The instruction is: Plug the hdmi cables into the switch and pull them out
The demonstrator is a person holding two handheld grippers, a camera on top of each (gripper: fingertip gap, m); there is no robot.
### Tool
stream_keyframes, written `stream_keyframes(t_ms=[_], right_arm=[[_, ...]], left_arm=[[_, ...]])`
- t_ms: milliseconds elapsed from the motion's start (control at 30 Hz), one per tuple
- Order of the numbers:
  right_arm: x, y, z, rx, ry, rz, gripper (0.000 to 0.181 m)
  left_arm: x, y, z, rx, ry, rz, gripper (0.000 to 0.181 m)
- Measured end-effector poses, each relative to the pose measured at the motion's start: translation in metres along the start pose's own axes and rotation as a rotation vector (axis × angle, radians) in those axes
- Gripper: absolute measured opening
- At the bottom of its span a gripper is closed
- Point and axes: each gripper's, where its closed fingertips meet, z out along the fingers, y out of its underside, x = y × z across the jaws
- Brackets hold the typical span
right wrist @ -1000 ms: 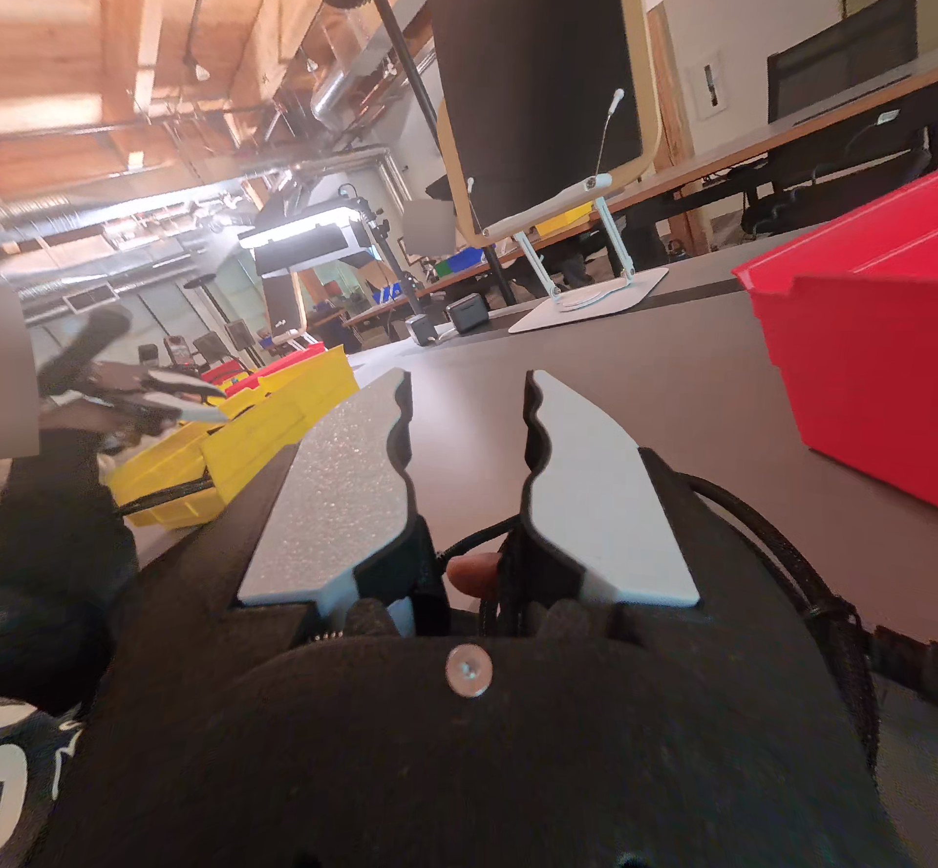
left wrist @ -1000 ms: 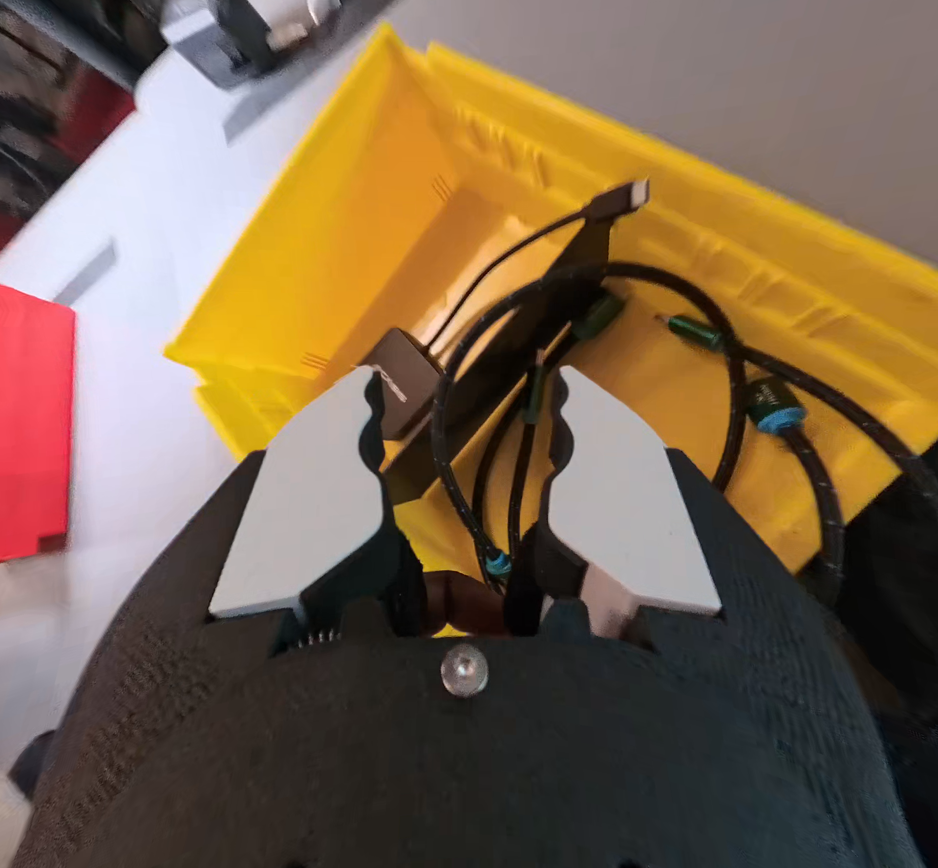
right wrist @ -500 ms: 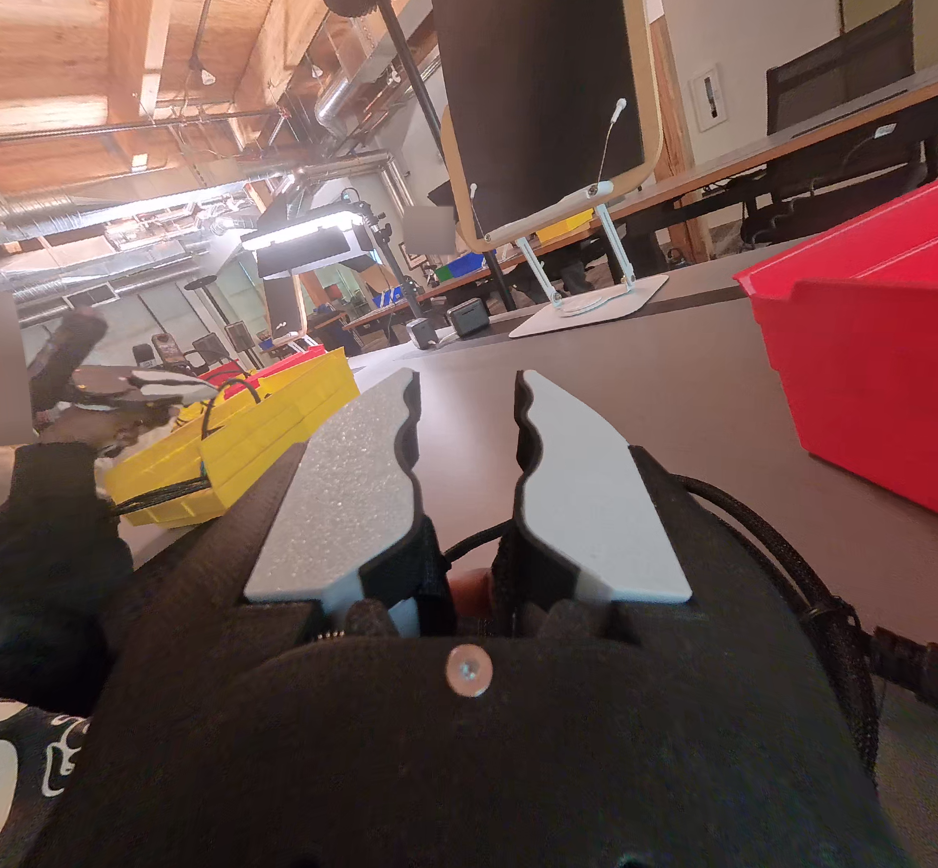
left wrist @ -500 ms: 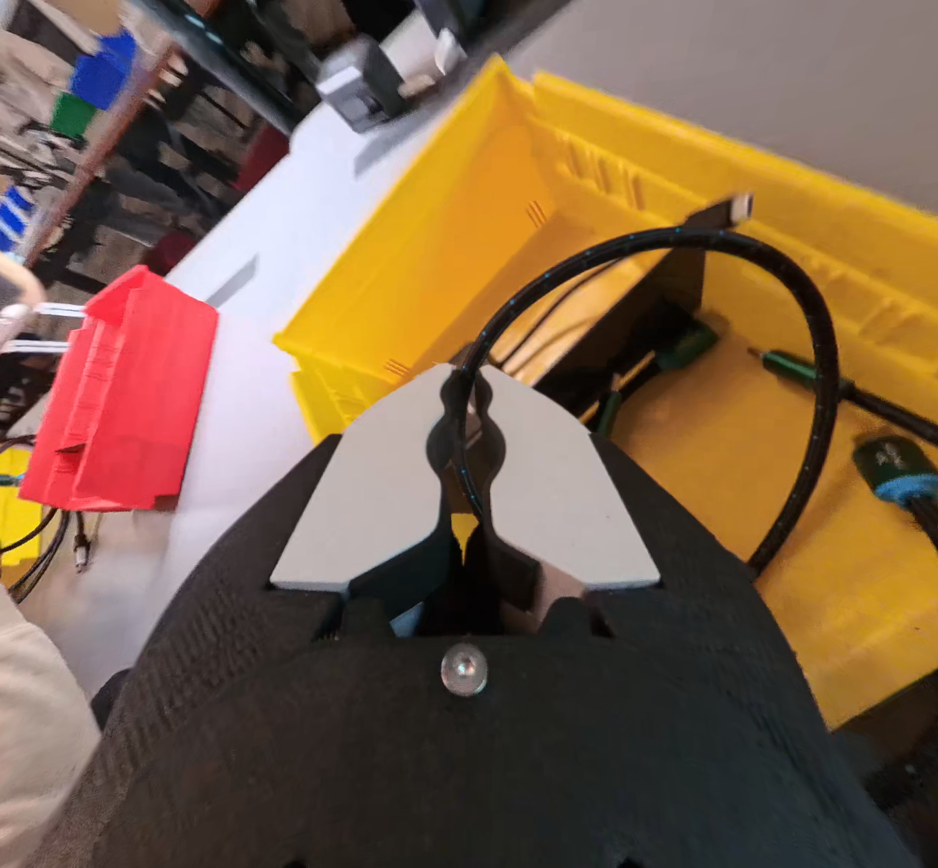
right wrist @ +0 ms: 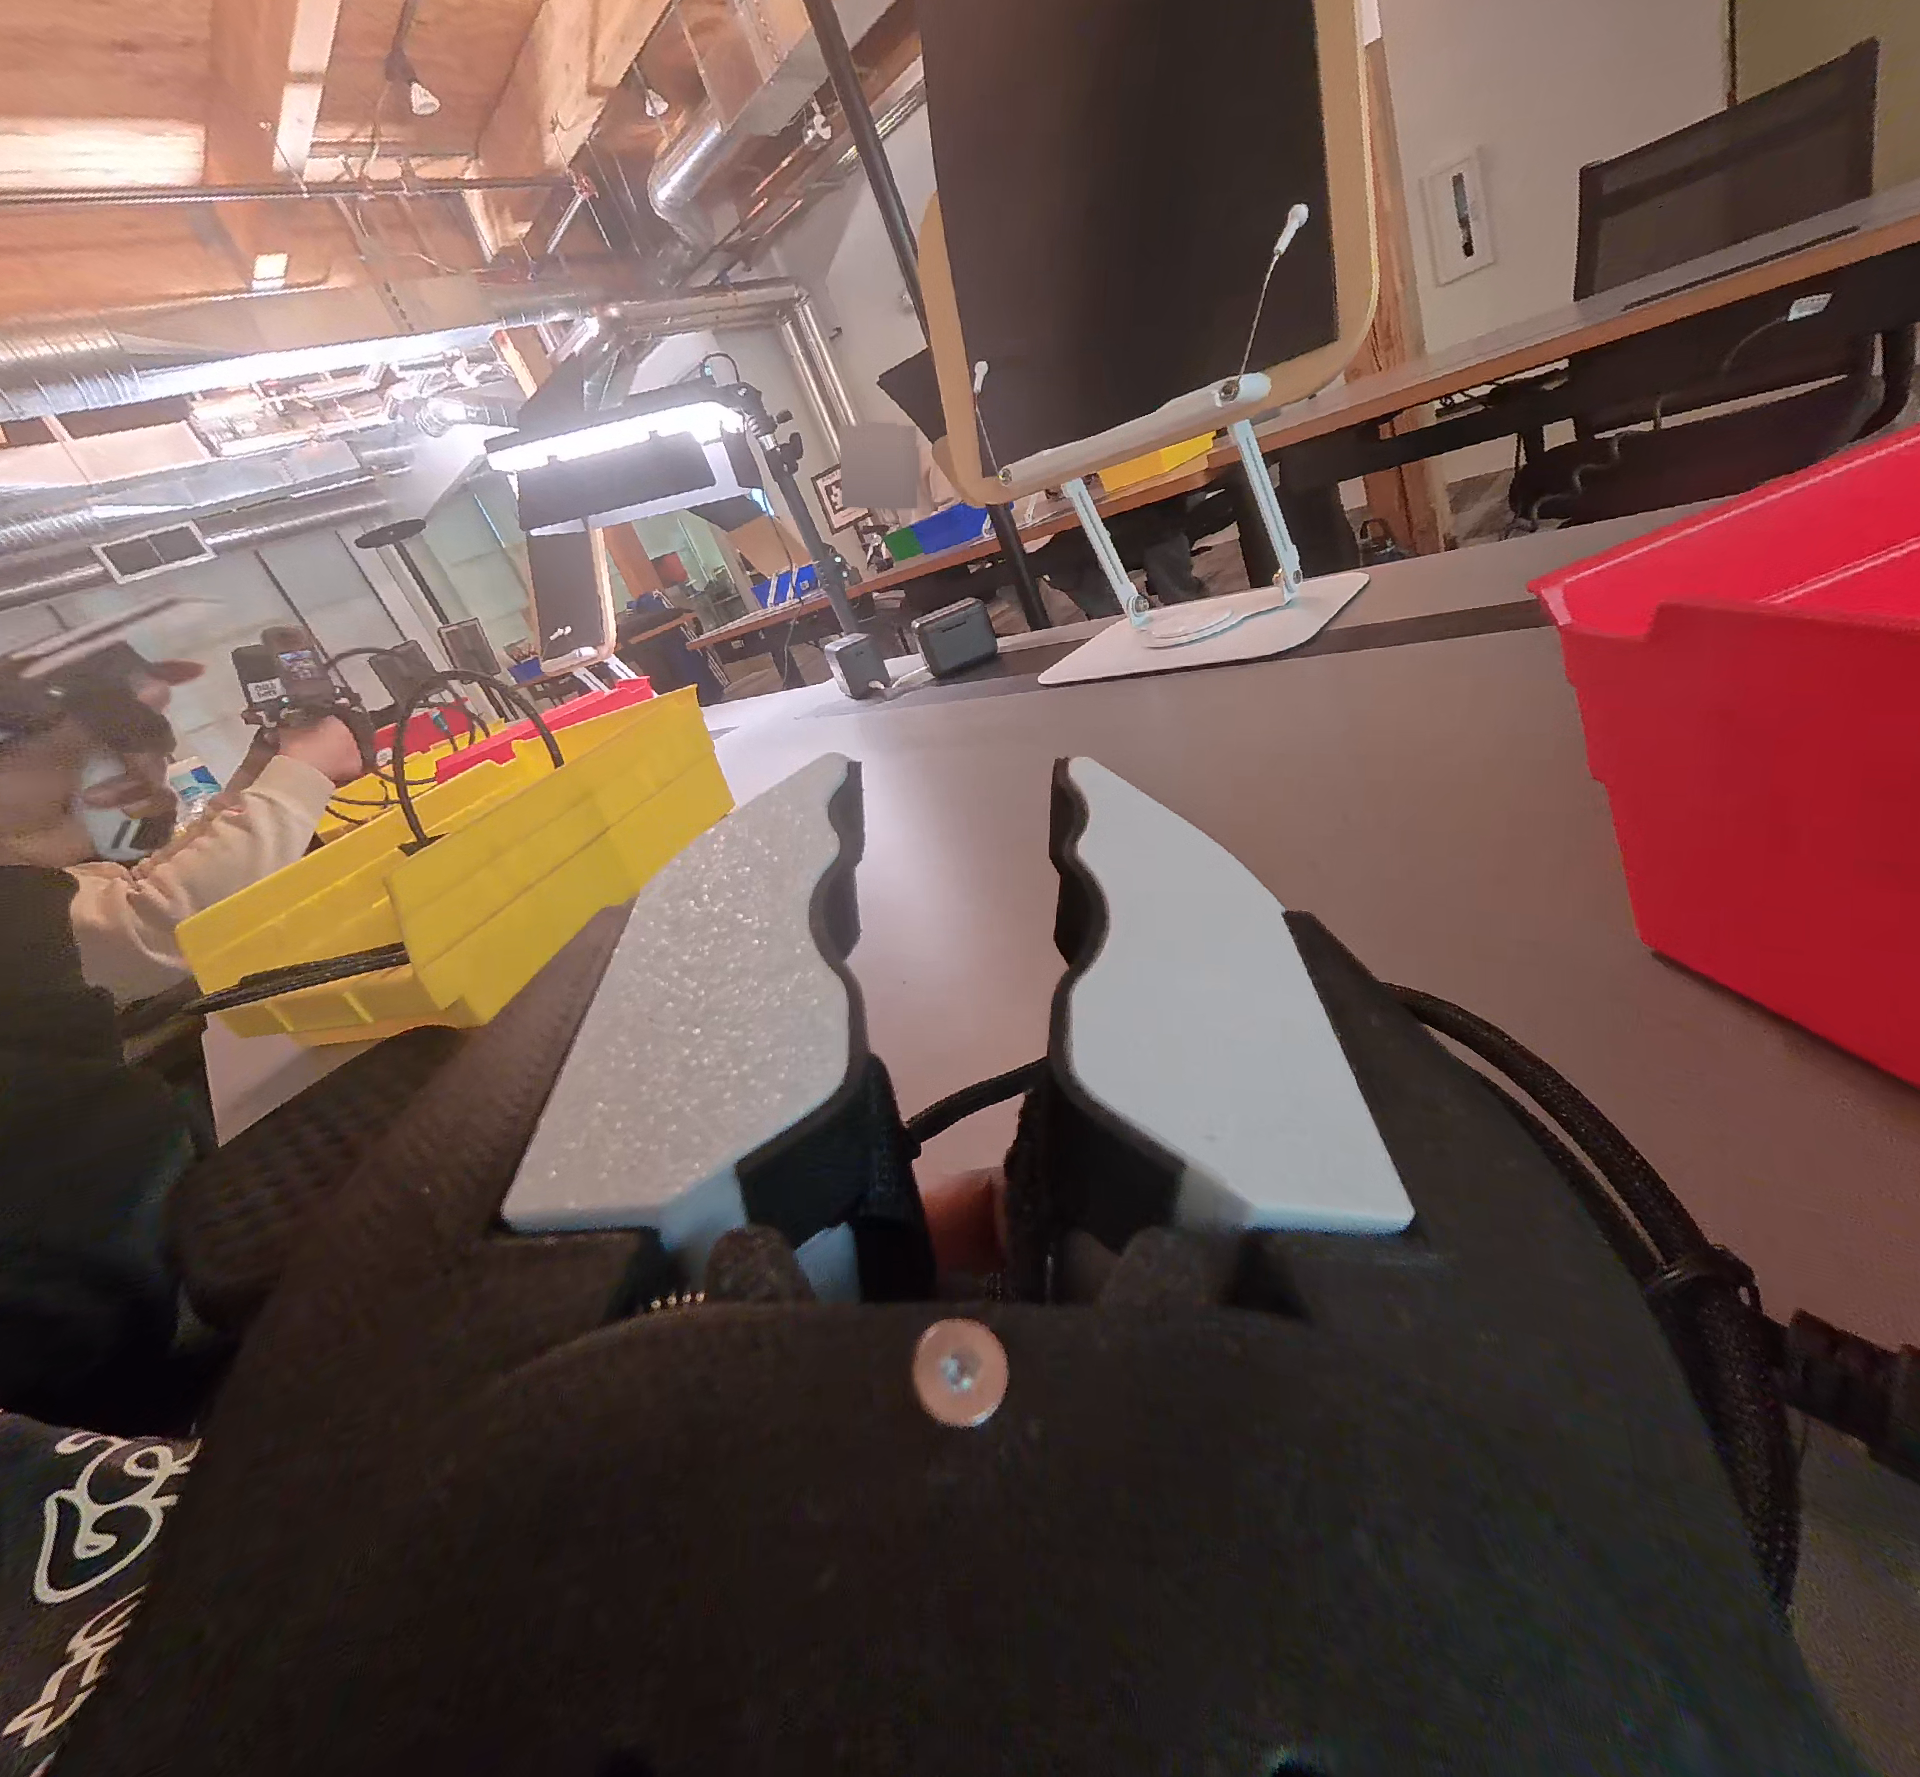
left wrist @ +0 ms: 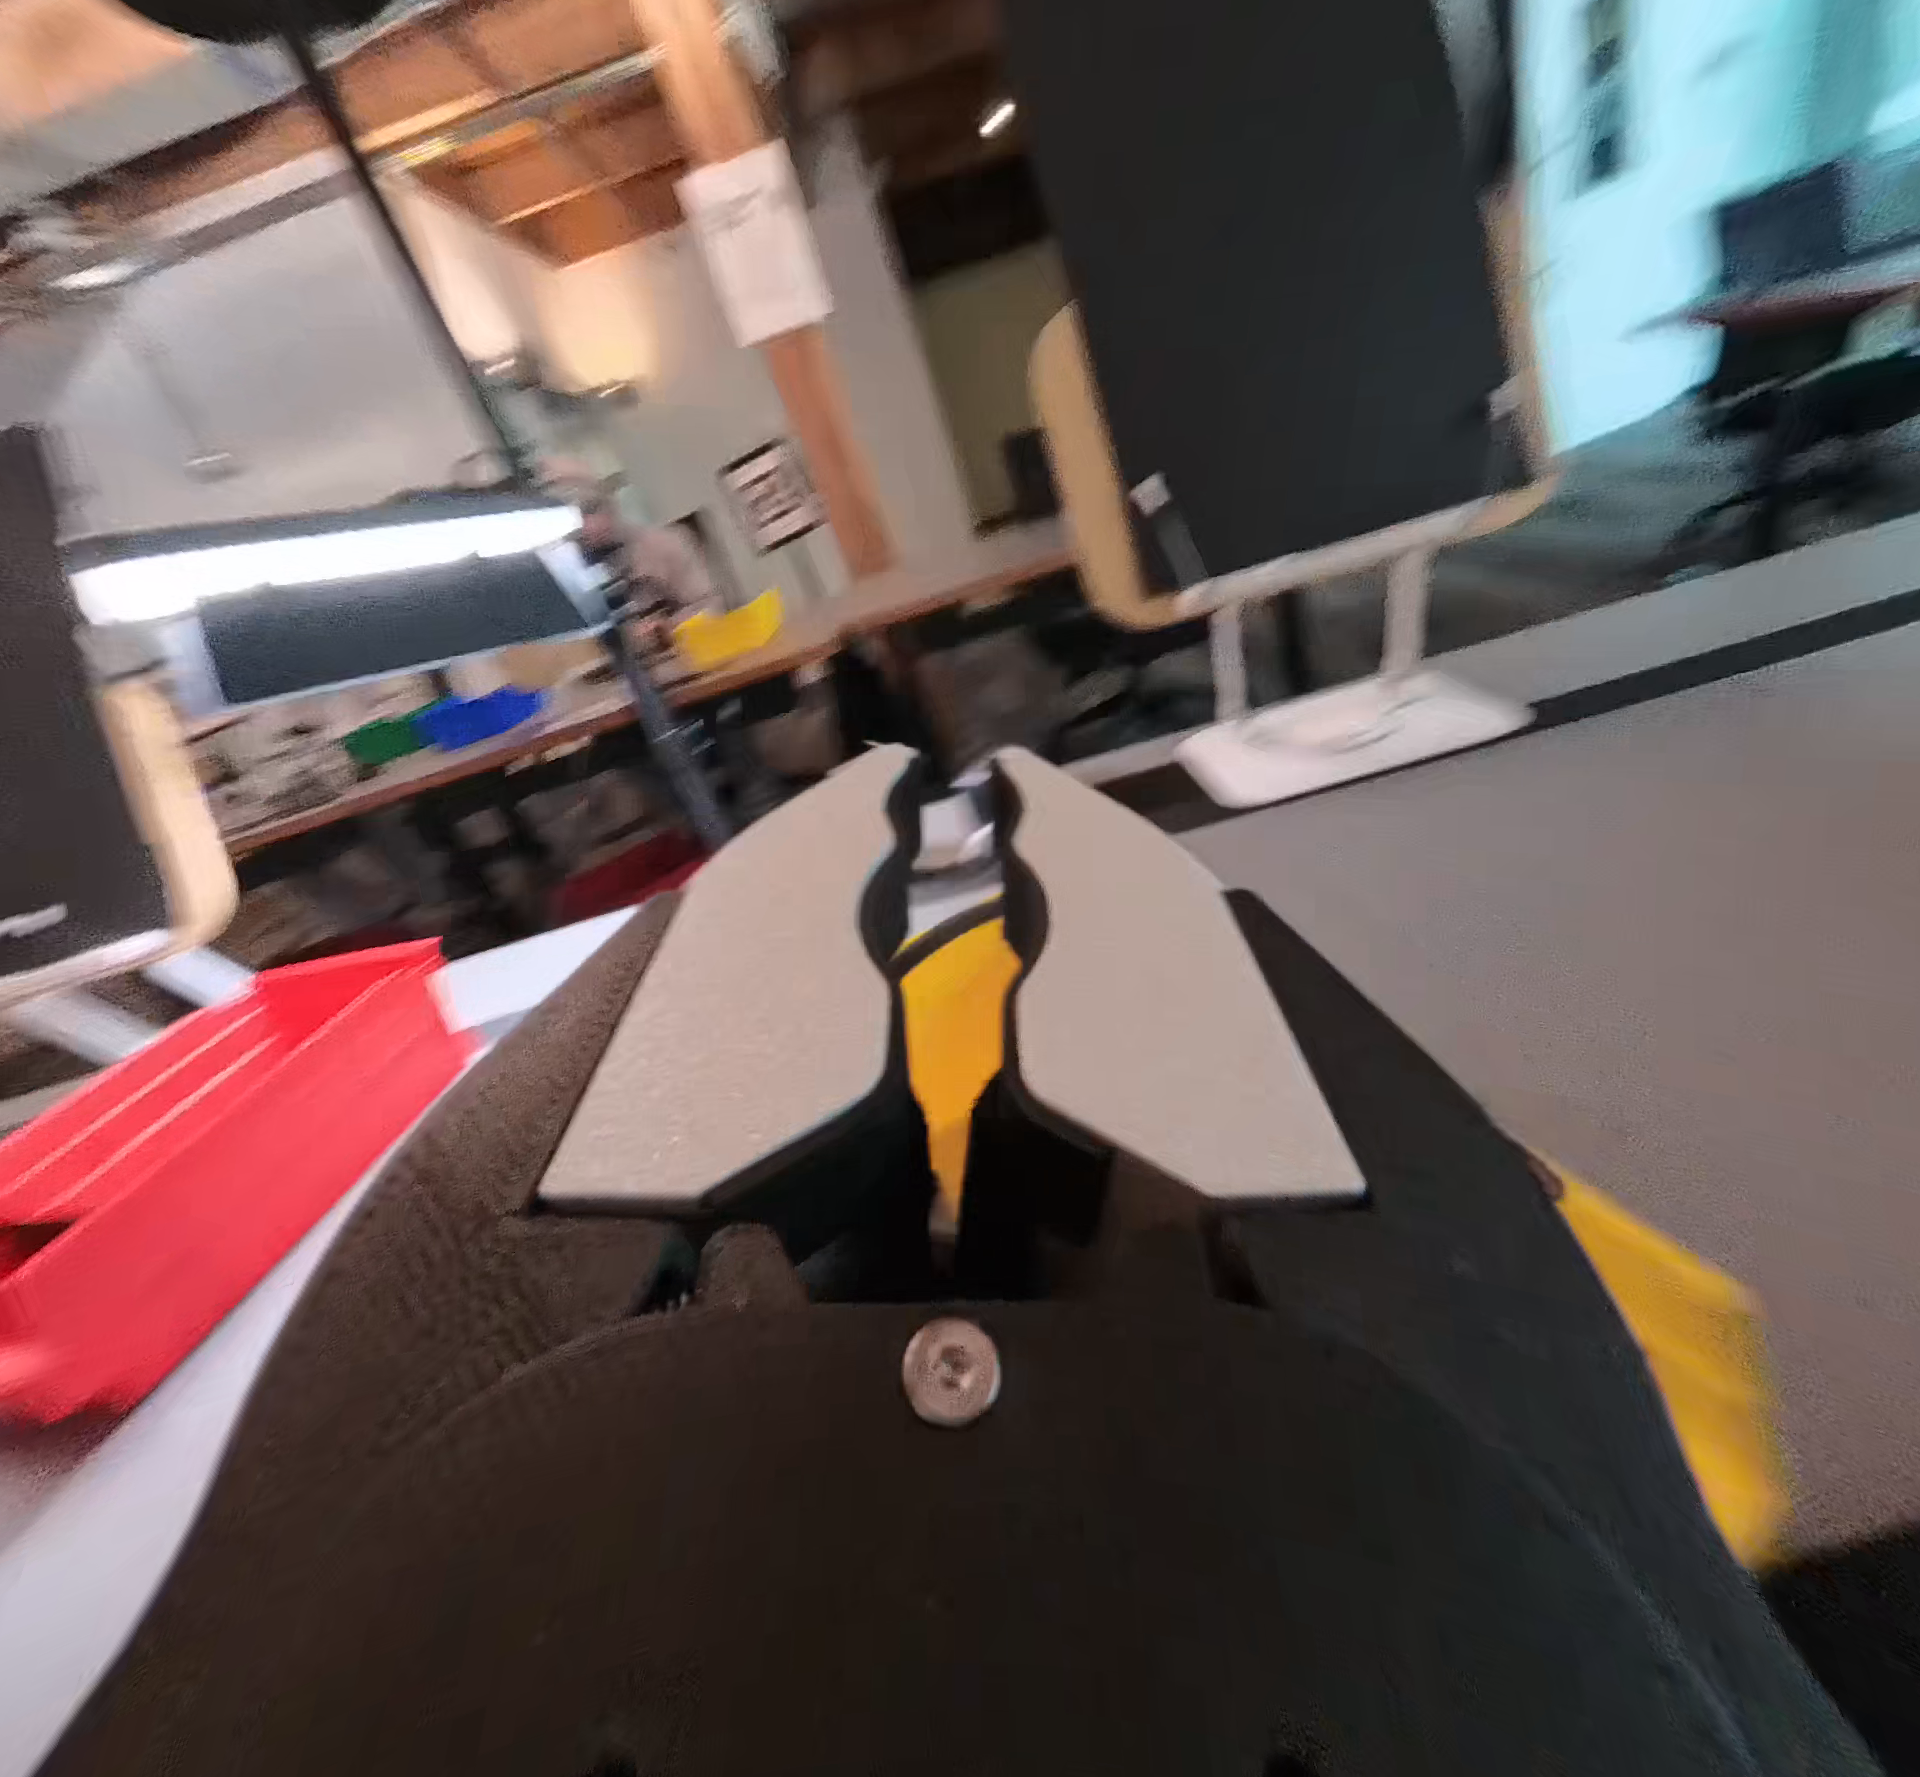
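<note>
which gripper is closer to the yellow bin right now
Left. The left gripper is right over the yellow bin, with yellow showing between its fingers. The right gripper hovers over the table beside it, clearly apart.

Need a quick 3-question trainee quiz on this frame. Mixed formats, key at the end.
1. True or false: the right tool is shut on a cable.
2. In the right wrist view, what arches above the yellow bin?
A. a white charger
B. a black cable
C. a blue strap
3. Fill in: the bin on the table to the right of the right tool is coloured ____.

Key
1. False: its fingers stand apart with nothing between them.
2. B
3. red: the red bin
</note>
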Motion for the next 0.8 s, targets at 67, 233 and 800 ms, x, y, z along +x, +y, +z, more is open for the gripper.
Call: stream_keyframes(t_ms=[67,233,800], right_arm=[[0.0,0.0,0.0,-0.003,0.0,0.002,0.035],[0.0,0.001,0.001,-0.008,0.0,0.001,0.035],[-0.001,0.0,0.001,-0.004,-0.003,-0.009,0.035]], left_arm=[[-0.018,0.03,0.005,-0.157,-0.103,0.063,0.035],[-0.029,0.089,0.019,-0.466,-0.165,0.126,0.055],[-0.061,0.015,0.002,-0.058,-0.456,0.11,0.004]])
